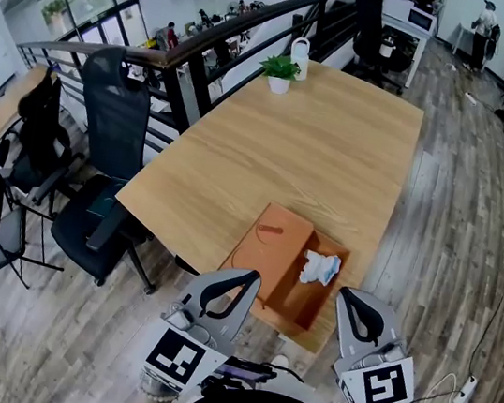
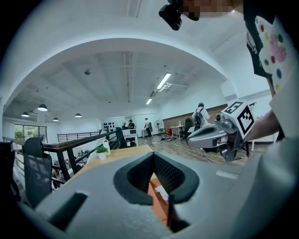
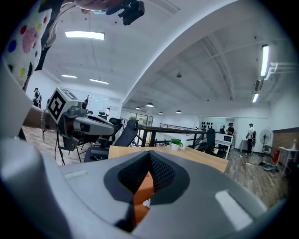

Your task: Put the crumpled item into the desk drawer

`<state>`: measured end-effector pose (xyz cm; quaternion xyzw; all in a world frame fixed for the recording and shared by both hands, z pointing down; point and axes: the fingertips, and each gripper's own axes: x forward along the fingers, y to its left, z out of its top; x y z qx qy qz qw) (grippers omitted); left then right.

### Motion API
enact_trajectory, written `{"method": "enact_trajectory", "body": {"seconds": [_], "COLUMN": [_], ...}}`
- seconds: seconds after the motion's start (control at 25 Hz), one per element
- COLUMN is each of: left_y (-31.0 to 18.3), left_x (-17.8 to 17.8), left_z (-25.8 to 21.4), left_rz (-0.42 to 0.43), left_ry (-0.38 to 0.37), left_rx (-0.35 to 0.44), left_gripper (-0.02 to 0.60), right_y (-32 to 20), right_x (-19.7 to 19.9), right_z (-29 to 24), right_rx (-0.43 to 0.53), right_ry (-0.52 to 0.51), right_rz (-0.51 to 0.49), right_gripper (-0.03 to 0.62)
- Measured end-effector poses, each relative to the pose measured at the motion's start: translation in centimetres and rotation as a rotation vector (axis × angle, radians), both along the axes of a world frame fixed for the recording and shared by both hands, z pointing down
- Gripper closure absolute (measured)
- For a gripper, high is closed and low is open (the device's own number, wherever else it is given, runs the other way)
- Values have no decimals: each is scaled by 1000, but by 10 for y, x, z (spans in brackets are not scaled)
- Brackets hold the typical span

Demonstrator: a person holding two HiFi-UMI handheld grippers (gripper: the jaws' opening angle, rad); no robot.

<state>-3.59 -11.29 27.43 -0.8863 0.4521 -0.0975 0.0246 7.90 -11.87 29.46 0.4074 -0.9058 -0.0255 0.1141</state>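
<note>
In the head view the crumpled item (image 1: 320, 268), a white wad, lies inside the open drawer (image 1: 299, 300) just below the frame's centre, against its upper right corner. The drawer stands beside an orange box (image 1: 272, 243) at the near edge of the table (image 1: 317, 149). Both tongs sit at the bottom of the frame, short of the table edge and touching nothing. The left gripper (image 1: 251, 280) is at lower left, its tip over the box's near corner and hiding that corner. The right gripper (image 1: 344, 299) is at lower right, just off the drawer's right side. The person's arms are cut off by the bottom edge. Each tong's own view shows its pads pressed tip to tip with nothing between them. In both views the grey body fills the lower half and blocks most of the table. In the left gripper view only a sliver of the drawer (image 2: 158, 198) and a white fleck show through the hole behind the pads (image 2: 169, 173). The right gripper view gives the same narrow slot of orange (image 3: 140, 195). A plant (image 1: 279, 69) stands at the table's far end, and chairs (image 1: 105, 158) crowd the frame's left.
</note>
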Motion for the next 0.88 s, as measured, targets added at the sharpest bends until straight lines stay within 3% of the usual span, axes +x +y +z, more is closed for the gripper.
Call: {"method": "enact_trajectory", "body": {"seconds": [0.88], "left_y": [0], "left_x": [-3], "left_z": [7], "left_rz": [-15], "left_ry": [-3], "left_rx": [-13], "left_gripper": [583], "right_y": [6], "right_x": [-8], "right_z": [7], "right_rx": [9], "right_ry": [39], "right_rz": [-33], "right_gripper": [588]}}
